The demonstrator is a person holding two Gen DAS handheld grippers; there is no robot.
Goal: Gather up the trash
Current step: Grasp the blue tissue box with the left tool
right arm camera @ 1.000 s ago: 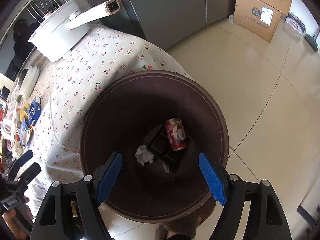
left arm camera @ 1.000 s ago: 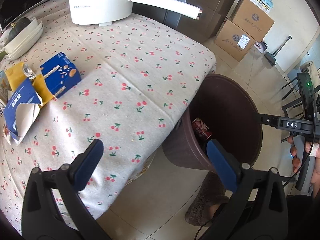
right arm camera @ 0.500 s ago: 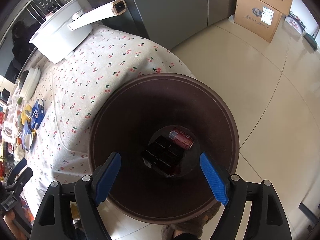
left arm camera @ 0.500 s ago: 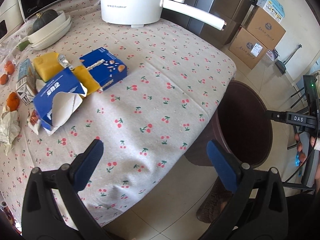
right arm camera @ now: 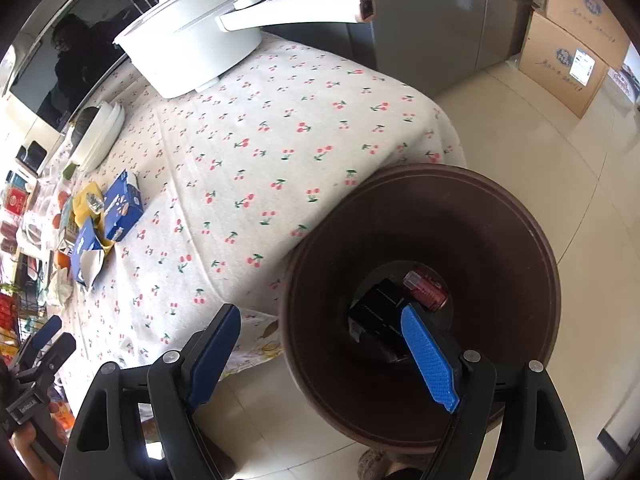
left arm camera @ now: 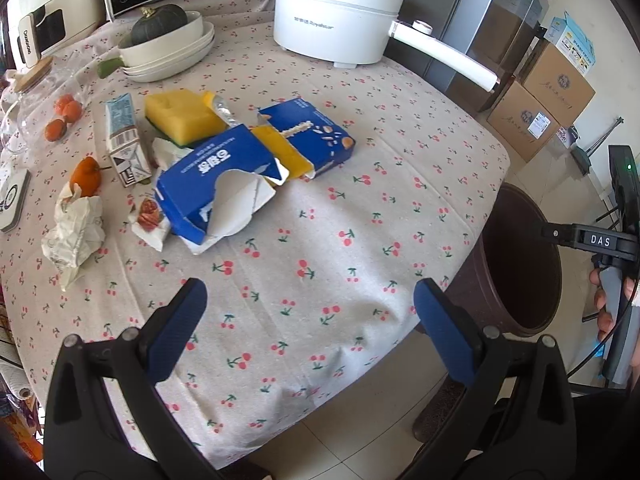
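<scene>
A brown trash bin (right arm camera: pixel 420 304) stands on the floor at the table's corner, also seen in the left wrist view (left arm camera: pixel 520 264). Inside lie a red can (right arm camera: pixel 426 290) and a black packet (right arm camera: pixel 380 316). My right gripper (right arm camera: pixel 320 356) hangs open and empty above the bin's near-left rim. My left gripper (left arm camera: pixel 308 328) is open and empty over the table's front edge. On the cherry-print cloth lie a torn blue carton (left arm camera: pixel 218 188), a second blue box (left arm camera: pixel 310 136), a yellow sponge (left arm camera: pixel 182 114), crumpled paper (left arm camera: pixel 76 232) and a small snack wrapper (left arm camera: pixel 150 224).
A white electric pot (left arm camera: pixel 340 12) with a long handle stands at the back. Stacked white dishes (left arm camera: pixel 168 54) hold a dark squash. A small milk carton (left arm camera: pixel 124 140) and oranges (left arm camera: pixel 86 176) lie at the left. Cardboard boxes (left arm camera: pixel 544 108) sit on the tiled floor at the right.
Both grippers have moved away from the bin toward the table. The left view now takes in the trash pile; the bin has slid to the right in both views.
</scene>
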